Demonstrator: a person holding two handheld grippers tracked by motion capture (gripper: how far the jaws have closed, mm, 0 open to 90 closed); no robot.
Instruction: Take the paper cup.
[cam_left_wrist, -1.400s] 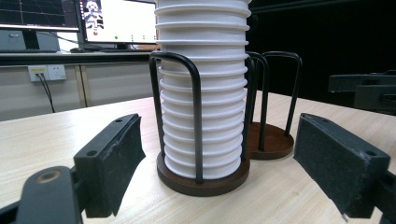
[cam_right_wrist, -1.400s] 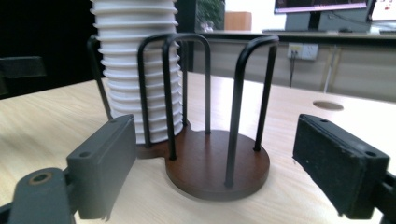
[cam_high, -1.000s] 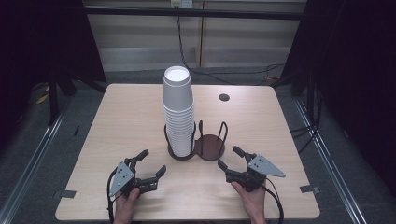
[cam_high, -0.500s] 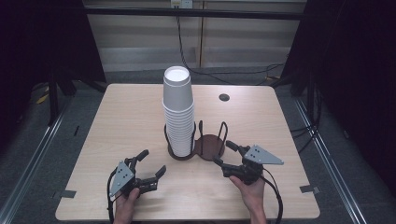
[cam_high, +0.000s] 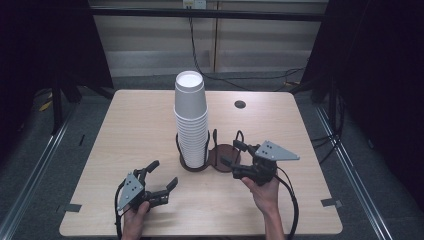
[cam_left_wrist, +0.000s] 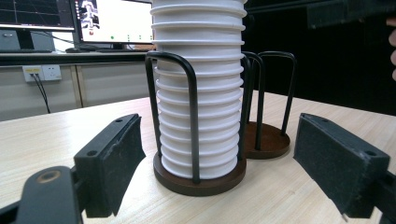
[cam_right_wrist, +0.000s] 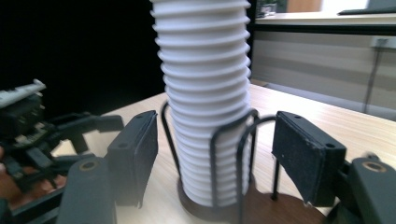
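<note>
Stack of white paper cups (cam_high: 191, 120) stands upright in the left ring of a dark two-ring wire holder (cam_high: 210, 156) at mid tabletop (cam_high: 130, 130); the ring beside it holds nothing. Left gripper (cam_high: 159, 177), jaws spread wide, rests near the holder's front left, apart from it. Right gripper (cam_high: 231, 154), jaws also parted, empty, sits at the vacant ring's rim.

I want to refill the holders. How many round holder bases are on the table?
2: the left base holds the white cup stack; the right base, touching it, is empty.
</note>
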